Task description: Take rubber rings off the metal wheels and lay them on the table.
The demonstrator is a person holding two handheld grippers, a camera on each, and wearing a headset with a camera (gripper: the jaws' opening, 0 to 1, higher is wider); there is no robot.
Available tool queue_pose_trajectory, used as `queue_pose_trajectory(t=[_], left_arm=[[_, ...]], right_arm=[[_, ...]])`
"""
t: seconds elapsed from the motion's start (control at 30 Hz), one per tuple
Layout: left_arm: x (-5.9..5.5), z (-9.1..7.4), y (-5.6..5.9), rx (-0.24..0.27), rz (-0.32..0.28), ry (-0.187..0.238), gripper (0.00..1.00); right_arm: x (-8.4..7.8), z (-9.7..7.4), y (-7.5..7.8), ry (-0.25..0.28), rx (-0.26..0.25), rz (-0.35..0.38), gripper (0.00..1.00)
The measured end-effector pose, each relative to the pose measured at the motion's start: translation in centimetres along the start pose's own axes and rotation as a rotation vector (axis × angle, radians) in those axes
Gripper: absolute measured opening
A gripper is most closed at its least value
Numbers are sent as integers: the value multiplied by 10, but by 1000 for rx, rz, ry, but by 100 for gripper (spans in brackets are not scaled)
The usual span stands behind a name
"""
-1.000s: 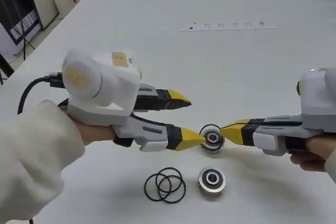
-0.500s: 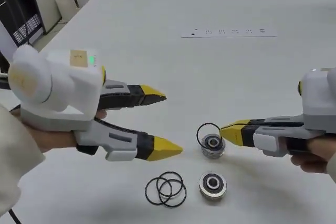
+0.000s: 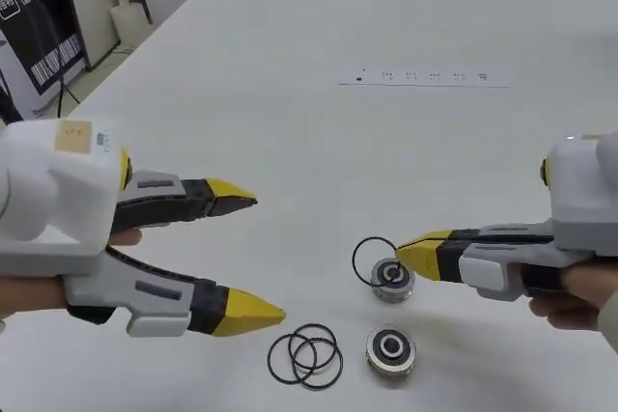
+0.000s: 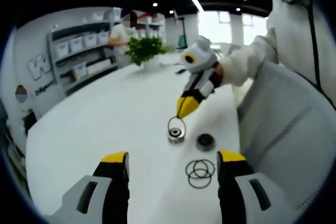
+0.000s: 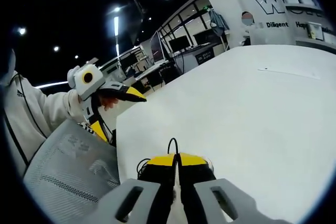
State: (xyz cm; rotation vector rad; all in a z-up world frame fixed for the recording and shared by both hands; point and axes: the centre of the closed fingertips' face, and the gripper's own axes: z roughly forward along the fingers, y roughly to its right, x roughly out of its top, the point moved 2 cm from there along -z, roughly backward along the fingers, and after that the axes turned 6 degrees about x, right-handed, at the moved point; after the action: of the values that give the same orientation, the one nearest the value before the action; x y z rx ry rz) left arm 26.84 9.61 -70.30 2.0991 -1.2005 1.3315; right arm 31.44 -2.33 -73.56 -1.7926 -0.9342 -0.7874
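Jaws of right gripper clamp rubber ring at metal wheel. Left gripper jaws spread, empty.

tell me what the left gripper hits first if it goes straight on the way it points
Probably the farther metal wheel with the rubber ring looped off it, at the tip of the right gripper; depth is unclear.

Opposed claw views, shared white table

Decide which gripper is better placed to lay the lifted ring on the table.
Right. The right gripper is shut on the ring at the wheel; the left gripper hangs open, apart from both.
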Motion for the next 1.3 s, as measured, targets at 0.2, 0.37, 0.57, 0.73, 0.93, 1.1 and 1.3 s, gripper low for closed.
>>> queue_pose_trajectory(t=[0.2,0.37,0.57,0.73,0.93,1.1,1.3], left_arm=[[-8,-14,2,23,-16,0,71],[-13,-23,0,59,-38,10,72],[-20,-37,-2,85,-50,4,75],[-27,-49,-3,104,-60,-1,78],[-40,-58,1,120,-74,-23,78],[-47,-61,2,133,-97,-36,78],[-53,-65,2,146,-118,-44,78]], right_arm=[[0,6,-10,-21,23,-14,0],[-4,12,-18,-48,47,-20,0],[-9,19,-28,-84,78,-34,0],[-13,25,-33,-110,100,-41,0],[-17,32,-41,-134,126,-44,0],[-23,39,-49,-162,150,-49,0],[-32,45,-55,-198,179,-53,0]])
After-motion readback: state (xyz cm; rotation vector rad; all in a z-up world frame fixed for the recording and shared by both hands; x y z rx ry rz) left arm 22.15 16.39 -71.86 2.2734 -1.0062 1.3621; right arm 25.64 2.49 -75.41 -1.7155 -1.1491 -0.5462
